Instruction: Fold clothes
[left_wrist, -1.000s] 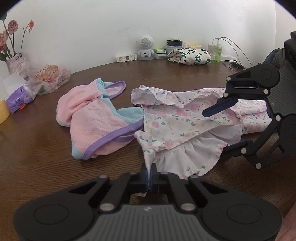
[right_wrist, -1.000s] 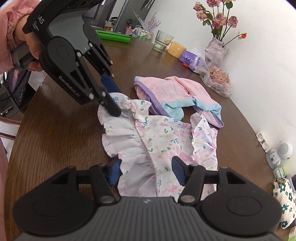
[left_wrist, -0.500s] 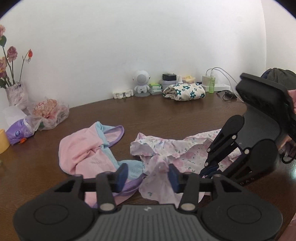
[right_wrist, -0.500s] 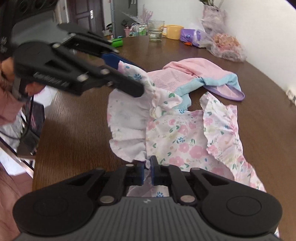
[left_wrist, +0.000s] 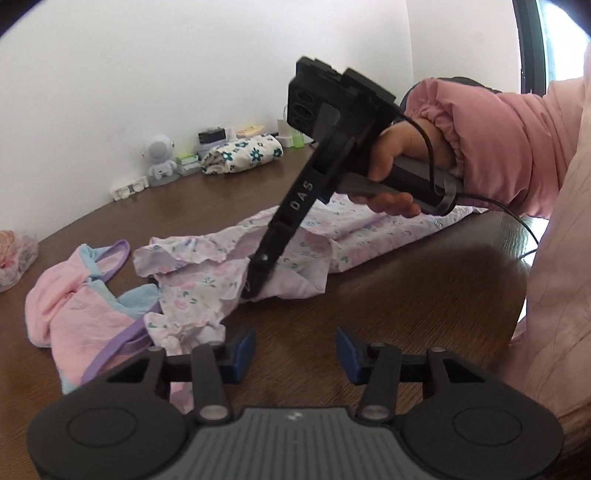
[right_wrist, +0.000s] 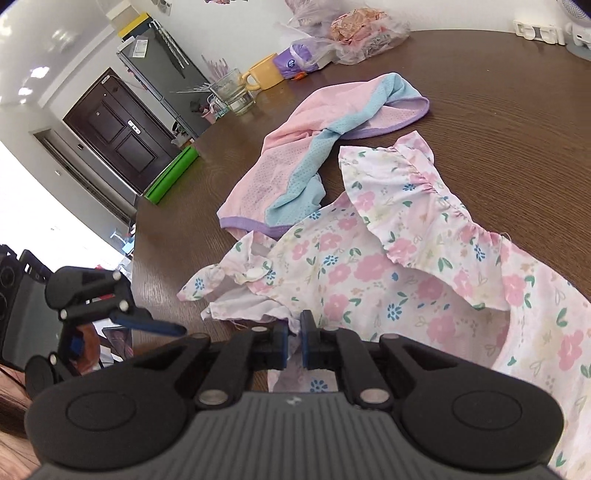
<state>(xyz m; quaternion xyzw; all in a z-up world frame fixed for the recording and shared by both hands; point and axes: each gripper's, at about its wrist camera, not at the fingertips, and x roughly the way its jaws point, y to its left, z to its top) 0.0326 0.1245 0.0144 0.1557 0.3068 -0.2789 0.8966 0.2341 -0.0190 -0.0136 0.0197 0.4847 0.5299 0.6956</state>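
Two garments lie on the brown wooden table (right_wrist: 517, 110): a floral ruffled dress (right_wrist: 388, 258) spread out near the table's edge, and a pink-and-blue top (right_wrist: 306, 155) with purple trim touching it on the far side. Two handheld grippers work over them. The right gripper (right_wrist: 293, 341) has its blue pads pinched tight on a fold of the dress's pale hem, the rest of the dress fanning away ahead and to the right of the fingers. The left gripper (left_wrist: 293, 349) stands partly spread with nothing between its pads, bare table beneath the gap; its jaws have just been closing a little, with a bunched corner of the dress lying just left of its left finger (left_wrist: 240, 347).

A second earlier the roles were reversed: the left gripper pinched the dress's ruffle while the right one stood wide over the cloth. The dress, flat then, is now rumpled and drawn toward the table's near edge.

In the left wrist view, a hand (left_wrist: 391, 162) in a pink sleeve (left_wrist: 491, 140) holds the right gripper's handle above the dress.
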